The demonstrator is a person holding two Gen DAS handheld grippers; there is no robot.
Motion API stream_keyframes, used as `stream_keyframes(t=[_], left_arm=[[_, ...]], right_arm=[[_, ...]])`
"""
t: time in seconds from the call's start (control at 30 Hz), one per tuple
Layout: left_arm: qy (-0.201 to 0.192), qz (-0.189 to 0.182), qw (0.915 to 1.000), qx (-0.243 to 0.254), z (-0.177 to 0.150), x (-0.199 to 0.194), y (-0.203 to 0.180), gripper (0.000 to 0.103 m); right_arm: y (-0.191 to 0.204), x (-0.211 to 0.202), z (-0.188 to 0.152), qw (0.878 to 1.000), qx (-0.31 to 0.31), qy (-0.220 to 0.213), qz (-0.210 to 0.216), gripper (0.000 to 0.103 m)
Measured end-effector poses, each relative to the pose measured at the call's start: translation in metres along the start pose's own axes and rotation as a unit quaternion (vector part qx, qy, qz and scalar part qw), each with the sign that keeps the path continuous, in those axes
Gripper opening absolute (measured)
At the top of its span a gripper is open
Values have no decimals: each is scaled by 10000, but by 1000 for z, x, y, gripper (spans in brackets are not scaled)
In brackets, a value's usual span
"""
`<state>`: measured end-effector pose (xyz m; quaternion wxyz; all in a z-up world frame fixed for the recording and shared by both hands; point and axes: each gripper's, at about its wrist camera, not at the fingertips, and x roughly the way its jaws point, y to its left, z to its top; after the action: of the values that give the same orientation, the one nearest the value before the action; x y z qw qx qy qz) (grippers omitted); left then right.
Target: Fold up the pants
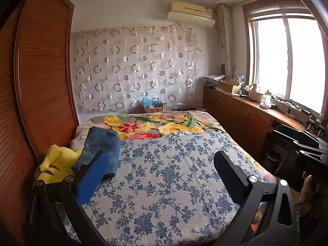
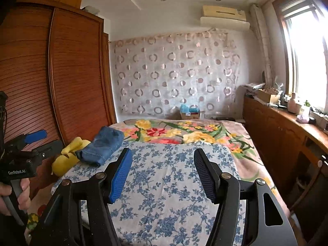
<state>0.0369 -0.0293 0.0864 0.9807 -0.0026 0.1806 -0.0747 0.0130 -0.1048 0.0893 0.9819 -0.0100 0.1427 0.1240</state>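
Folded blue denim pants (image 1: pixel 100 147) lie in a compact stack at the left edge of the bed, on the blue-flowered sheet (image 1: pixel 164 184). They also show in the right wrist view (image 2: pixel 102 145). My left gripper (image 1: pixel 162 164) is open and empty, held above the sheet to the right of the pants. My right gripper (image 2: pixel 163 164) is open and empty over the middle of the sheet (image 2: pixel 164 194). The left gripper body shows at the left of the right wrist view (image 2: pixel 30 149).
A yellow plush toy (image 1: pixel 55 166) lies against the pants at the bed's left edge, next to the wooden wardrobe (image 1: pixel 41 82). A bright floral blanket (image 1: pixel 155 127) covers the far half of the bed. A low wooden cabinet (image 1: pixel 246 114) with clutter runs under the window at right.
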Motion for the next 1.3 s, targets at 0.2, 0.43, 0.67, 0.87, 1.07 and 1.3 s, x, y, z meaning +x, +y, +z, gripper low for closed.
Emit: stream_keyframes(t=[0.2, 0.43, 0.67, 0.87, 1.07, 1.3], left_arm=[[22, 9, 10000, -8, -1, 0, 1, 102], [81, 16, 10000, 10, -6, -1, 2, 102], [83, -1, 10000, 18, -7, 0, -1, 102], [81, -5, 10000, 14, -6, 0, -1, 102], [77, -7, 10000, 5, -6, -1, -1, 102], [80, -2, 10000, 9, -6, 0, -1, 102]], right_arm=[[-5, 3, -3, 10000, -4, 13, 22, 64], [-7, 3, -5, 10000, -20, 37, 24, 64], [-10, -1, -7, 10000, -47, 21, 62, 64], [-13, -2, -5, 9999, -35, 19, 93, 64], [-15, -1, -5, 9999, -49, 12, 109, 64], [-17, -2, -5, 9999, -57, -2, 114, 64]])
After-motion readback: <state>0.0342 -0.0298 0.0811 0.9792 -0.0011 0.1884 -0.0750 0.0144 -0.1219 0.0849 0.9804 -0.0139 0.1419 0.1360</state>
